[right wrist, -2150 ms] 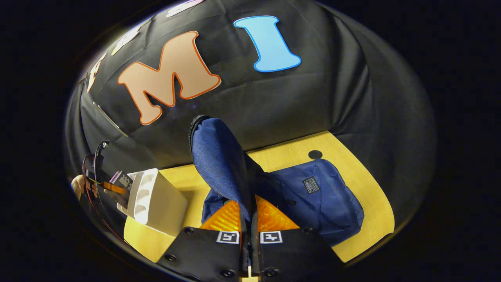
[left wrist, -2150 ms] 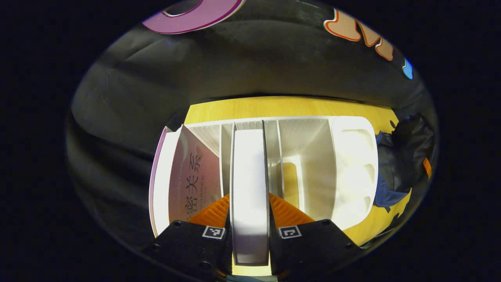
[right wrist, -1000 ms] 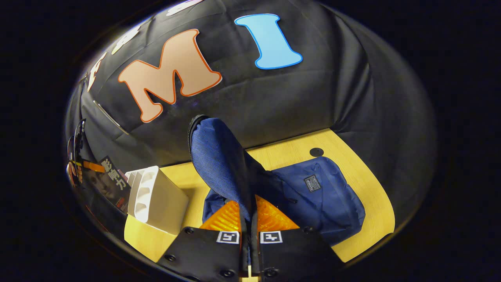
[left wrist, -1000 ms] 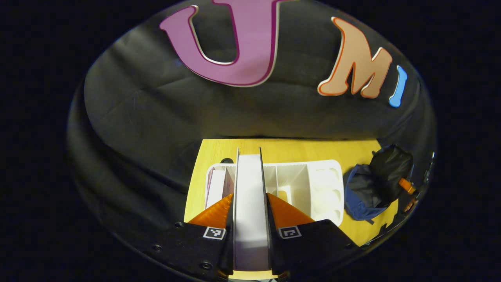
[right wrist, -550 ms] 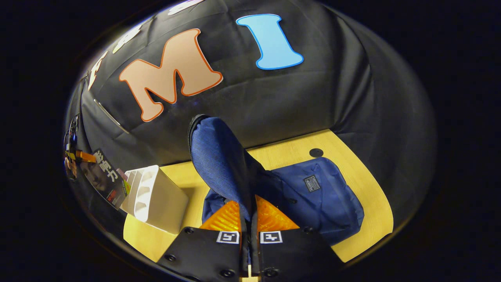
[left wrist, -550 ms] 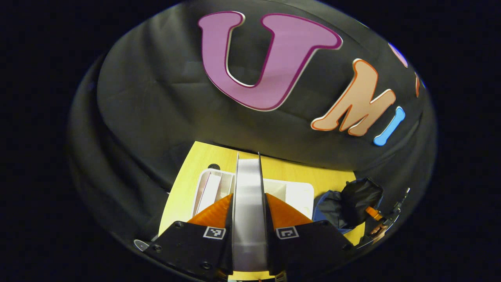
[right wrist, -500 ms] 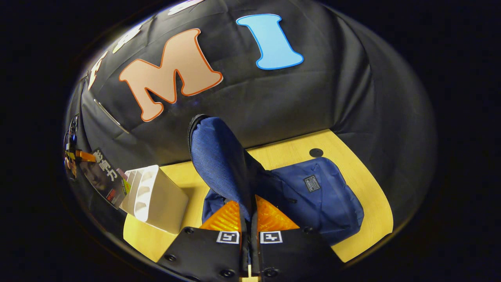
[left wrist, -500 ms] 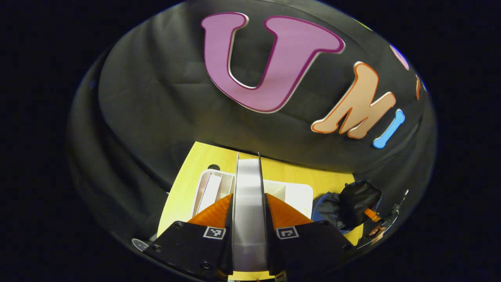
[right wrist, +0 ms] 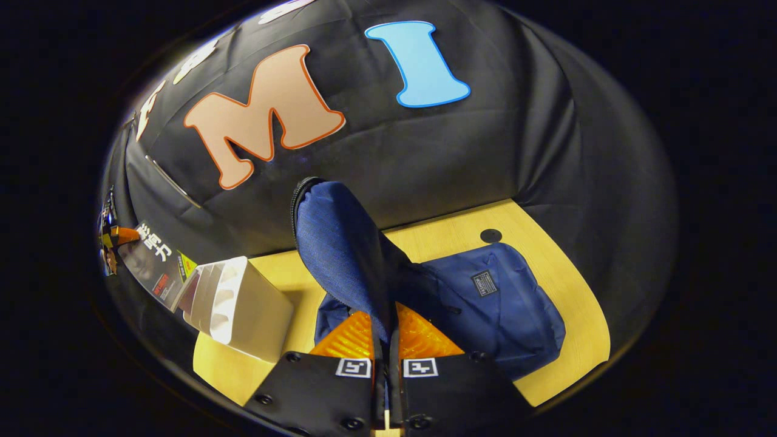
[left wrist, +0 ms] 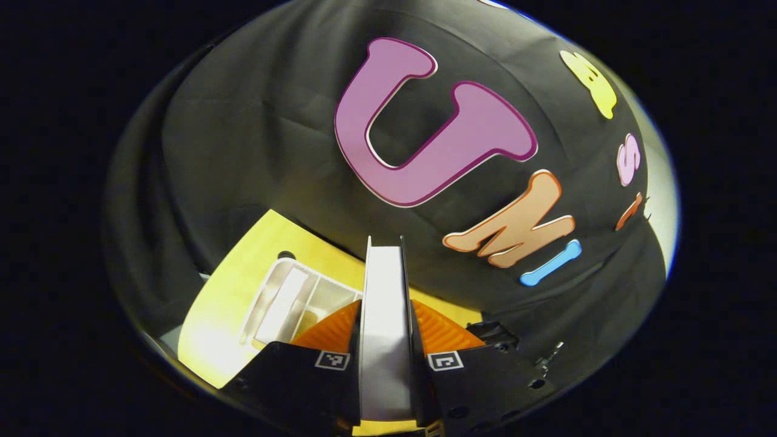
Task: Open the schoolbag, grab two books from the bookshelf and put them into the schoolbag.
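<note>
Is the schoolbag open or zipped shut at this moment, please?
Open: the right gripper is shut on the schoolbag flap and holds it upright, zip edge showing, above the table.

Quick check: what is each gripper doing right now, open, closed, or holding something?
Left gripper: closed on a book.
Right gripper: closed on the schoolbag flap.

Dim booth, warm glare (edges warped)
</note>
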`<control>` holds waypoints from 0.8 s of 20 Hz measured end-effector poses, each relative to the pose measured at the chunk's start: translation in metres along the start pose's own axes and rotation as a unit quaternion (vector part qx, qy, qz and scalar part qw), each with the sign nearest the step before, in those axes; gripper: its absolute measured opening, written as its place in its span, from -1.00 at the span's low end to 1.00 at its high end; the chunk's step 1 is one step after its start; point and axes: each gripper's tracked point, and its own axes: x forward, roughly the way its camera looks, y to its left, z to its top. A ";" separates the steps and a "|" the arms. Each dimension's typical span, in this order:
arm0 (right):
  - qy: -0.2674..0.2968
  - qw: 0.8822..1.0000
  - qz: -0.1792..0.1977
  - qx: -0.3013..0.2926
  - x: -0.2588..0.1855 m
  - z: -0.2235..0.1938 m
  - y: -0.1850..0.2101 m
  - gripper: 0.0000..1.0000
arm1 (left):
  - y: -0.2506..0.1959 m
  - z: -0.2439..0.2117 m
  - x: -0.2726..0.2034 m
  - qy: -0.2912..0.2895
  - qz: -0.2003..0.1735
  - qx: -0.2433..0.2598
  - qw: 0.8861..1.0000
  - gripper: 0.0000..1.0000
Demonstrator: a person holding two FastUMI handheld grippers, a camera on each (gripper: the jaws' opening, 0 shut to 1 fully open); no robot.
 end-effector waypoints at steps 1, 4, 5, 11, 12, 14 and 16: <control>0.000 1.000 0.001 0.002 -0.001 0.001 0.000 -0.89 | -0.005 -0.001 -0.002 -0.007 -0.013 -0.016 1.000 -0.36; -0.003 1.000 0.004 0.010 -0.002 0.001 0.001 -0.89 | -0.017 -0.006 -0.001 -0.017 -0.041 -0.061 0.997 -0.36; -0.004 1.000 0.004 0.009 -0.003 0.002 0.000 -0.89 | -0.019 -0.007 0.000 -0.020 -0.049 -0.071 0.996 -0.36; -0.007 1.000 0.009 0.011 -0.002 0.001 -0.003 -0.89 | -0.046 -0.019 0.013 -0.032 -0.088 -0.109 0.990 -0.37; -0.007 1.000 0.009 0.010 -0.001 0.001 -0.002 -0.89 | -0.053 -0.026 0.019 -0.027 -0.097 -0.111 0.989 -0.37; -0.007 1.000 0.012 0.006 -0.002 0.000 -0.001 -0.89 | -0.063 -0.042 0.032 -0.017 -0.103 -0.115 0.988 -0.37; -0.007 1.000 0.015 0.000 -0.001 0.000 0.000 -0.89 | -0.066 -0.062 0.048 -0.006 -0.099 -0.116 0.988 -0.37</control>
